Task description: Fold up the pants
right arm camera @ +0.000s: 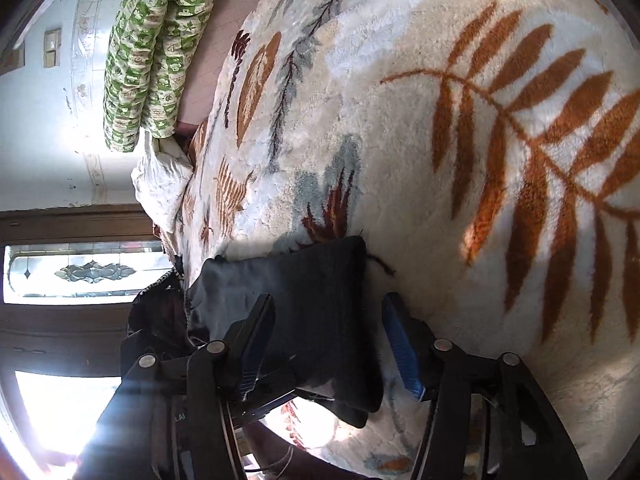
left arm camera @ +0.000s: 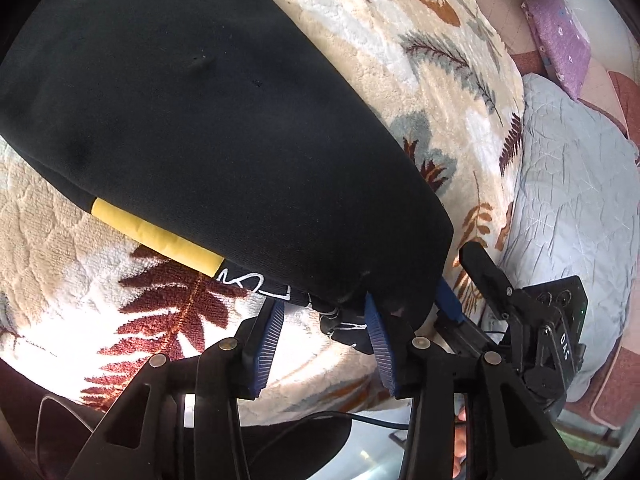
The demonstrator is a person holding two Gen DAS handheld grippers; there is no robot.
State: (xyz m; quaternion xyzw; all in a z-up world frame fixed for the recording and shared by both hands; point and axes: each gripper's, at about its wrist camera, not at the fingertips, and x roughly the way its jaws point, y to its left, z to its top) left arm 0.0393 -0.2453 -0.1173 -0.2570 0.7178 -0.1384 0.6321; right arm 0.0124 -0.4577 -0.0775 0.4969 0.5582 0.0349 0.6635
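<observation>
- Here the black pants [left arm camera: 192, 120] lie spread on a cream blanket [left arm camera: 400, 60] with a leaf print, filling the left wrist view from nine o'clock to the centre.
- A yellow stripe [left arm camera: 156, 236] and white lettering [left arm camera: 248, 282] run along the hem toward seven o'clock.
- At six o'clock the left gripper [left arm camera: 326, 320] stands with its blue pads apart at the hem; the fabric edge touches the right pad, and nothing is pinched.
- At four o'clock a second black gripper body sits beside a pale grey quilt [left arm camera: 572, 184].
- In the right wrist view, the right gripper [right arm camera: 326, 340] at six o'clock has its jaws spread either side of a folded pants corner, pads not pressing it.
- A green patterned pillow [right arm camera: 152, 52] lies at eleven o'clock.
</observation>
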